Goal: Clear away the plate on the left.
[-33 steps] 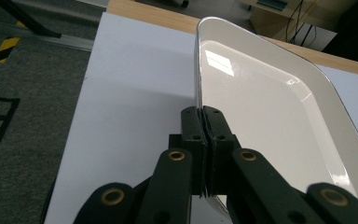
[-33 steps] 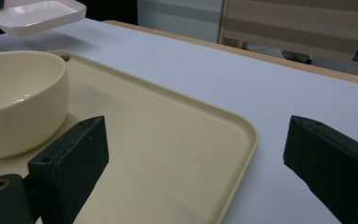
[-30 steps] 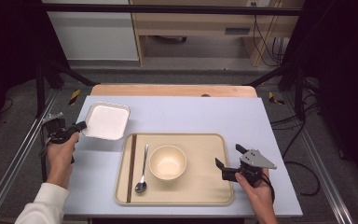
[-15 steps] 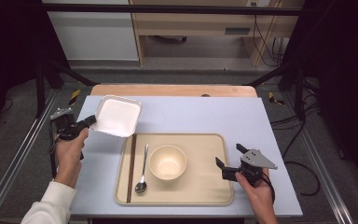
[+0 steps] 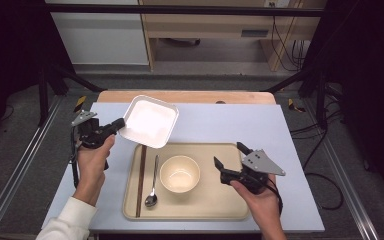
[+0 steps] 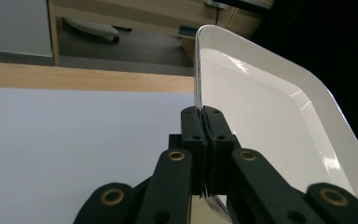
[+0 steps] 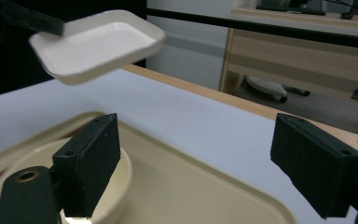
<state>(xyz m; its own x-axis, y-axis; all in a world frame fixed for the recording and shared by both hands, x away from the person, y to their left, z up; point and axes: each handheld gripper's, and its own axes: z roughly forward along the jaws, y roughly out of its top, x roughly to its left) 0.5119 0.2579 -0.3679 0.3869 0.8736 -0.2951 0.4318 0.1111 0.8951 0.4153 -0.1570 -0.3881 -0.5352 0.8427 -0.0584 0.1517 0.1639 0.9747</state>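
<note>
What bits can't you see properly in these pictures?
- White dish: in the left gripper view its right side runs off the edge, and the left gripper hides the rim it clamps.
- Bowl: in the right gripper view a jaw of the right gripper covers most of it.
- Spoon: too small in the high view for detail.

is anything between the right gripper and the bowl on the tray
Nothing visible. The right gripper stands open just right of the bowl, with bare tray between them. The spoon and chopsticks lie on the bowl's far side, and the left gripper holds the white dish up above the tray's far-left corner.
</note>
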